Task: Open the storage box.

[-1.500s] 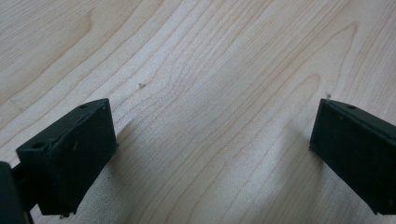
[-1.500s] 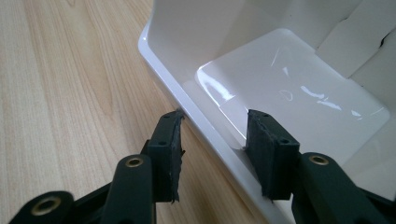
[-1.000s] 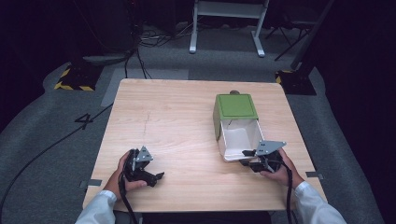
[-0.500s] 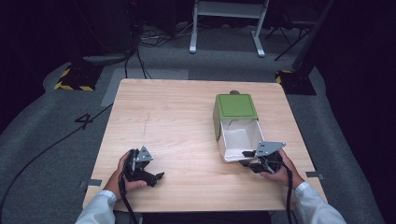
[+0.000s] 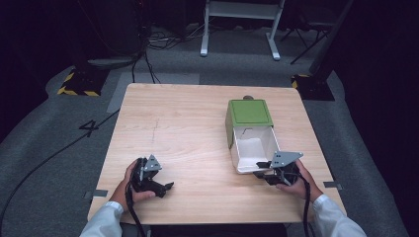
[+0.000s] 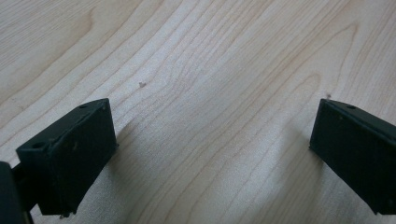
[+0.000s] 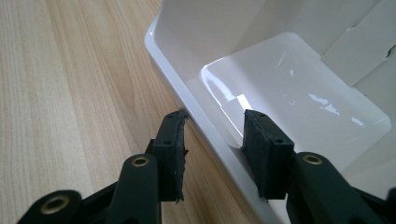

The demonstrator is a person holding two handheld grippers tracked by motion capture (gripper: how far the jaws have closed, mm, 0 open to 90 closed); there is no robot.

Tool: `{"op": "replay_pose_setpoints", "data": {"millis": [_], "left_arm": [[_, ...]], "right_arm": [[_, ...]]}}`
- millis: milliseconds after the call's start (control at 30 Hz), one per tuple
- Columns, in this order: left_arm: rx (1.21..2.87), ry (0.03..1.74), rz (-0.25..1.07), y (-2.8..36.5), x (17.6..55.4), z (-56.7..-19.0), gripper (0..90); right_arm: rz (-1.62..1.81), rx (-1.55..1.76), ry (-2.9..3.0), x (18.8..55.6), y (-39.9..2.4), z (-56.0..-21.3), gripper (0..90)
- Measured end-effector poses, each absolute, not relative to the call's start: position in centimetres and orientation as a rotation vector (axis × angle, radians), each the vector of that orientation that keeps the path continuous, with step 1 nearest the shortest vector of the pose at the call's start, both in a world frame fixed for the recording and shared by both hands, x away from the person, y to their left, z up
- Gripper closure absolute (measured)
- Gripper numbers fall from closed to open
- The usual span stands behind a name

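Right gripper [image 7: 212,128] down at the near edge of the white tray [image 7: 299,88], one jaw outside the wall, one inside, straddling the rim with a little gap either side, not clamped. Tray sliding out from the green box [image 5: 248,114] on the right half of the wooden table [image 5: 188,128], green part farther, white part nearer. Left gripper [image 6: 212,140] low over bare wood at the near left, jaws spread wide, nothing between them. Person's hands [image 5: 129,185] wrapped round both tools, white sleeves at the near edge.
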State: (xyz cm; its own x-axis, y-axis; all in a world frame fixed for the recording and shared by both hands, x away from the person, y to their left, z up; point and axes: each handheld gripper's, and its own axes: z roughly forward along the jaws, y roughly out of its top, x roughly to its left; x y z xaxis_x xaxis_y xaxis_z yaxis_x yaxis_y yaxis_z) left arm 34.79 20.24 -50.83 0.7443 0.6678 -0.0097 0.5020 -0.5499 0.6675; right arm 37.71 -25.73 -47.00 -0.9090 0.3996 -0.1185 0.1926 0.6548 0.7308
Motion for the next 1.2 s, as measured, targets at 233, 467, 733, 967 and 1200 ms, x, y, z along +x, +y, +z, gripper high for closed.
{"op": "replay_pose_setpoints", "data": {"millis": [233, 467, 733, 967, 1200], "left_arm": [[2.274, 0.875, 0.323, 20.2, 34.8, -50.8, 0.5], [2.274, 0.875, 0.322, 20.2, 34.8, -50.8, 0.5], [2.273, 0.875, 0.322, 20.2, 34.8, -50.8, 0.5], [2.274, 0.875, 0.322, 20.2, 34.8, -50.8, 0.5], [2.274, 0.875, 0.322, 20.2, 34.8, -50.8, 0.5]], "right_arm": [[1.111, 0.459, 2.611, 37.5, -25.6, -46.9, 61.4], [1.120, 0.442, 2.628, 37.2, -25.5, -46.9, 61.9], [1.116, 0.437, 2.637, 37.1, -25.5, -47.0, 61.7], [1.134, 0.437, 2.626, 37.1, -25.7, -46.6, 53.6], [1.187, 0.460, 2.593, 36.7, -26.3, -45.4, 41.2]]}}
